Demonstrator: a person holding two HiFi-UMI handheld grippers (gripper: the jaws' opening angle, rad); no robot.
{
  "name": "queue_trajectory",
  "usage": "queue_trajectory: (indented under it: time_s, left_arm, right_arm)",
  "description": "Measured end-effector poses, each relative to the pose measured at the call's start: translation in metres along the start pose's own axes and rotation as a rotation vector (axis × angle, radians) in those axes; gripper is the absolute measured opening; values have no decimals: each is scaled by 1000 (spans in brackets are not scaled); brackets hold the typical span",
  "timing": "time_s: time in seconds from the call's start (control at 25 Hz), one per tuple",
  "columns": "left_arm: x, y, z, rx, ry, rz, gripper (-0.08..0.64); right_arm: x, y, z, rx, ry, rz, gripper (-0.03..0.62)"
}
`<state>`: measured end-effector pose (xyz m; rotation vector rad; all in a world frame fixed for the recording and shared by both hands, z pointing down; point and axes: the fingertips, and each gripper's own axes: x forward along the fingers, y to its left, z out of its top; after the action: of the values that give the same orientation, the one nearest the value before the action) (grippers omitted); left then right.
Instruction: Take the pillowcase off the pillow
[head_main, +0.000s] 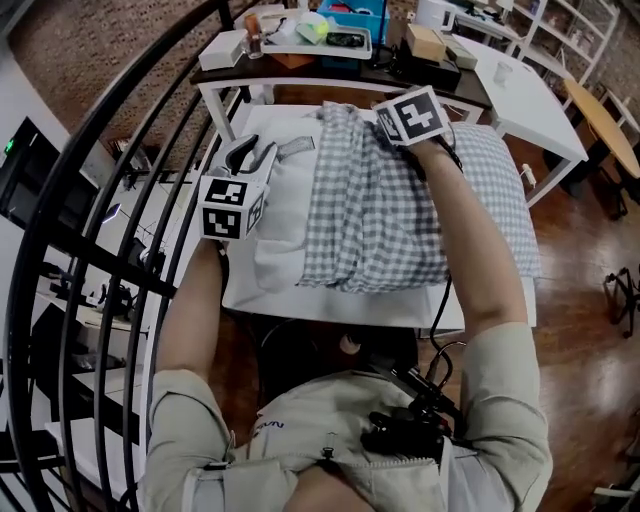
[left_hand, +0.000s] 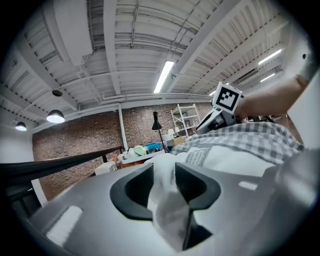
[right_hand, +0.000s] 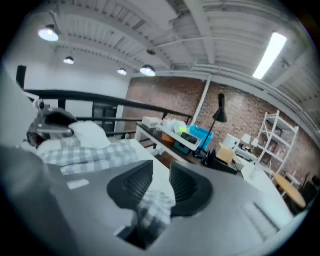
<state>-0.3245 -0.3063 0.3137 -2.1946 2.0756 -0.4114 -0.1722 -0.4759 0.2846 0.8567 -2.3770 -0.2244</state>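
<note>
A white pillow (head_main: 285, 215) lies on a white table (head_main: 330, 308). The grey-and-white checked pillowcase (head_main: 375, 215) is bunched over its right part, so the pillow's left end is bare. My left gripper (head_main: 255, 155) is at the pillow's far left corner; in the left gripper view (left_hand: 164, 172) white pillow cloth (left_hand: 225, 160) fills the gap between its jaws. My right gripper (head_main: 378, 115) is at the pillowcase's far edge. In the right gripper view (right_hand: 161, 182) a fold of checked cloth (right_hand: 152, 207) sits pinched between the jaws.
A black metal railing (head_main: 100, 200) curves along the left. A dark desk (head_main: 330, 60) with trays and boxes stands just behind the table. Another white table (head_main: 530, 90) is at the back right, with wooden floor (head_main: 580, 260) to the right.
</note>
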Motion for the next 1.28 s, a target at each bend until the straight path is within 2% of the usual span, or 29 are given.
queue_trajectory:
  time_s: [0.12, 0.24, 0.32, 0.44, 0.56, 0.64, 0.84, 0.96, 1.04, 1.12, 1.28]
  left_arm:
    - [-30, -2, 18, 13, -31, 22, 186]
    - [-74, -10, 34, -24, -89, 24, 195]
    - [-103, -29, 27, -42, -93, 1, 198]
    - [-134, -71, -6, -40, -49, -55, 215]
    - [-153, -106, -49, -42, 27, -109, 261]
    - [-160, -121, -71, -49, 62, -124, 264]
    - [-153, -136, -90, -24, 98, -118, 247]
    - [-149, -139, -97, 37, 130, -107, 135]
    - [-149, -137, -93, 86, 136, -72, 38]
    - [-153, -130, -83, 90, 111, -33, 18]
    - [-161, -101, -53, 48, 33, 44, 15]
  right_arm:
    - [-55, 10, 28, 73, -177, 13, 106]
    - [-113, 49, 43, 46, -303, 70, 106]
    - [-147, 82, 38, 14, -361, 108, 106]
    - [-186, 136, 4, -4, -406, 158, 106]
    - [-198, 191, -46, 1, -370, 196, 106]
    - [-197, 226, -78, -4, -319, 228, 106]
    - [-182, 279, -113, -36, -233, 273, 127]
    - [-163, 285, -120, -103, -189, 213, 127]
    - [-156, 283, -127, -138, -171, 162, 70]
    - [-159, 280, -129, -146, -176, 138, 25]
    - [-177, 259, -125, -173, -201, 74, 13]
